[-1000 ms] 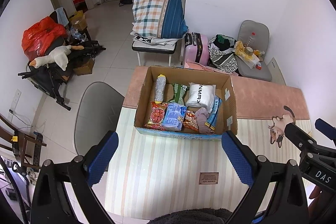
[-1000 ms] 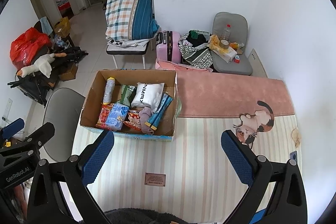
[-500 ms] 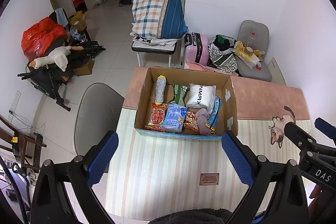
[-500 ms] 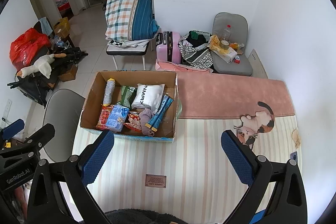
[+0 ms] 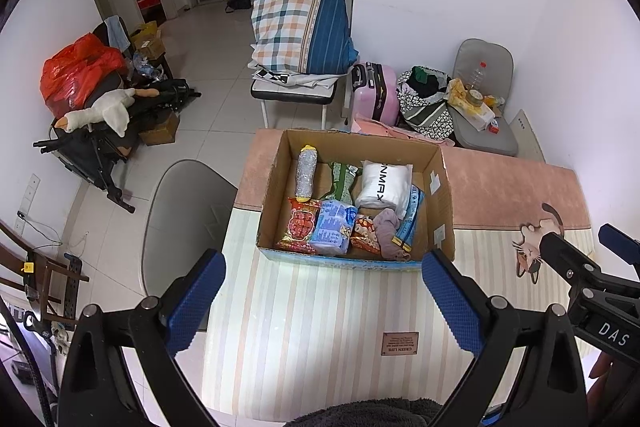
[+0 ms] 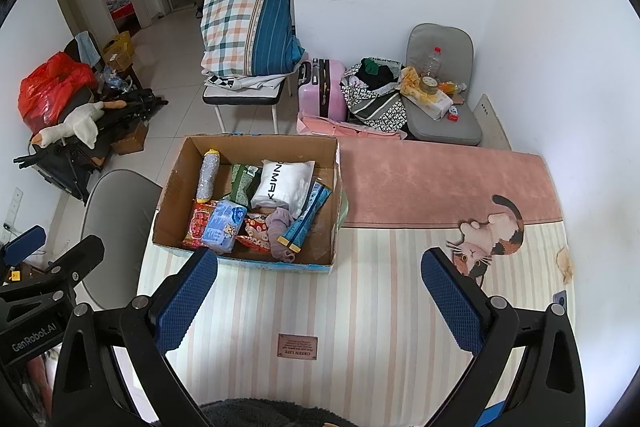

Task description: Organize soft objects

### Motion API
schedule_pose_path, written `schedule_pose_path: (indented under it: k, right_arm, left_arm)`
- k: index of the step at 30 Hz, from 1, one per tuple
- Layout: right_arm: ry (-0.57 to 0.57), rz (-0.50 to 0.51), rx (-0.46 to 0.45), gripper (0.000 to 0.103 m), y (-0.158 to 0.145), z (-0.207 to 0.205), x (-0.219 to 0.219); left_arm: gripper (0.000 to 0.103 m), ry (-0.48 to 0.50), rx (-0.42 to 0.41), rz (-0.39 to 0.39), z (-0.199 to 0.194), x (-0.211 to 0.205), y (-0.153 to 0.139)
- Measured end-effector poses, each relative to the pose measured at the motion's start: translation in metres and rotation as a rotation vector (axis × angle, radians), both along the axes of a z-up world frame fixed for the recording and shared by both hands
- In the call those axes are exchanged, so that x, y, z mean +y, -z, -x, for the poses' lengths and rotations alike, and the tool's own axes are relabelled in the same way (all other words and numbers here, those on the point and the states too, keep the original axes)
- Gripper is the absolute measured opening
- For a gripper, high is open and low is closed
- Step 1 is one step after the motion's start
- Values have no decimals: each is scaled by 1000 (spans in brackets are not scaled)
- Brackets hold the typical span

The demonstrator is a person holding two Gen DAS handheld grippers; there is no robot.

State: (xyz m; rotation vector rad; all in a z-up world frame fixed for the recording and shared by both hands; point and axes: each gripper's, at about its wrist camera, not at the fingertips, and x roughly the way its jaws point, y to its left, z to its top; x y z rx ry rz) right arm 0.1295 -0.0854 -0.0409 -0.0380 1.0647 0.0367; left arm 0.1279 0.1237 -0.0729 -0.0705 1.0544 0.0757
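Both tools are spread wide and holding nothing, hanging above the striped mat [image 5: 320,327] on the tabletop. Left tool [image 5: 322,293] sits right in front of the cardboard box [image 5: 442,195]; right tool [image 6: 318,291] is a bit off to the box's right, closer to the cat print [image 6: 490,241]. All the soft stuff is inside the box: white pillow pack [image 5: 385,185], silvery roll [image 5: 306,171], green pouch [image 5: 340,179], red snack bag [image 5: 300,229], blue pack [image 5: 334,227] and a mauve cloth [image 5: 387,229], packed side by side.
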Motion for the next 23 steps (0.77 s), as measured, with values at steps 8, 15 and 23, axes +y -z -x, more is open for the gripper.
schedule_pose_path:
  k: [8,15,23]
  right_arm:
    - [-4,0,-2,103,0,-3,1]
    - [-7,1,-2,103,1,-4,2]
    - [-8,-2,-3,103,1,-5,2]
  left_arm:
    - [101,0,0,-1,-1,0,0]
    - [101,4,3,-1,-3,2,0]
    - [101,10,-3,-9,-8,7,0]
